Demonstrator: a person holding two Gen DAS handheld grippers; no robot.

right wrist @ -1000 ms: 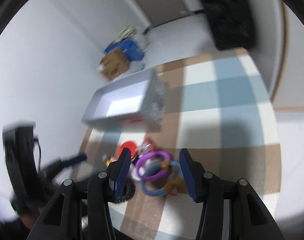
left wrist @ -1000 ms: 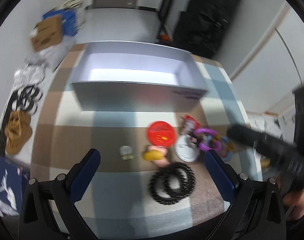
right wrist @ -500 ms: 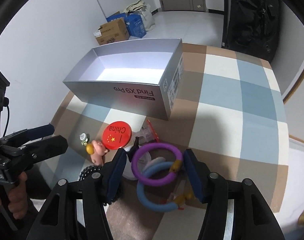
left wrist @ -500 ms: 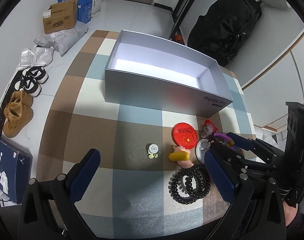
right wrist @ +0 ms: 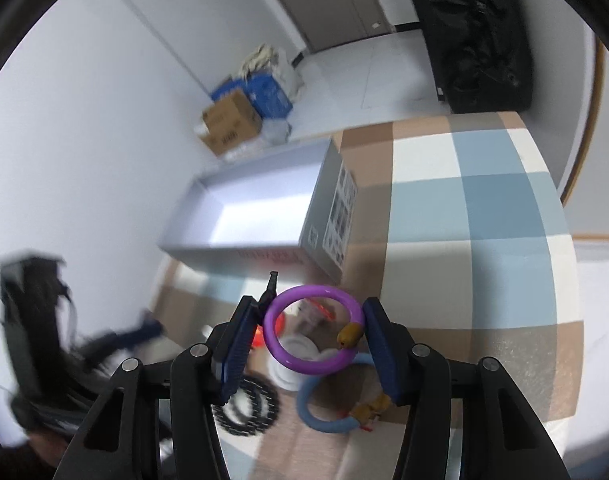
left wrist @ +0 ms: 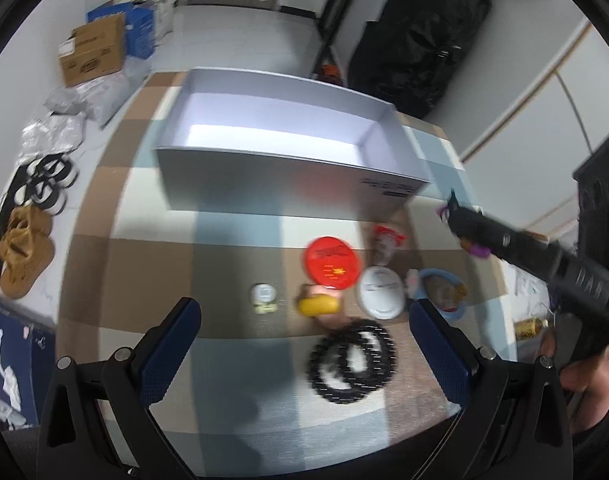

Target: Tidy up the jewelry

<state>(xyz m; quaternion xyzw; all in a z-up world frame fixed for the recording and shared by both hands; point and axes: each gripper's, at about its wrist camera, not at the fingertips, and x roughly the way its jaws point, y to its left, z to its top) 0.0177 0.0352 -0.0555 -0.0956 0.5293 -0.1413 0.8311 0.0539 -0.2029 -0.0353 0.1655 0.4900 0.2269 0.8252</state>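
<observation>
My right gripper (right wrist: 310, 330) is shut on a purple bracelet (right wrist: 292, 356) with a yellow bead and holds it above the table. In the left wrist view the right gripper (left wrist: 464, 224) hangs right of the open silver box (left wrist: 288, 184). A blue bracelet (right wrist: 324, 420), a black bead bracelet (left wrist: 352, 362), a red round badge (left wrist: 331, 262), a white round case (left wrist: 381, 293), a yellow-pink charm (left wrist: 318, 306) and a small pale item (left wrist: 263, 294) lie on the checked cloth. My left gripper (left wrist: 304, 344) is open and empty above them.
The silver box also shows in the right wrist view (right wrist: 264, 216). A black bag (left wrist: 420, 36) stands behind the table. Cardboard boxes (left wrist: 92, 54) and shoes (left wrist: 24, 248) are on the floor at left. The table's right edge (left wrist: 500, 280) is near the blue bracelet.
My right gripper has closed on the purple bracelet and lifted it off the table, away from the blue one. The left gripper has shifted slightly; its view is blurred.
</observation>
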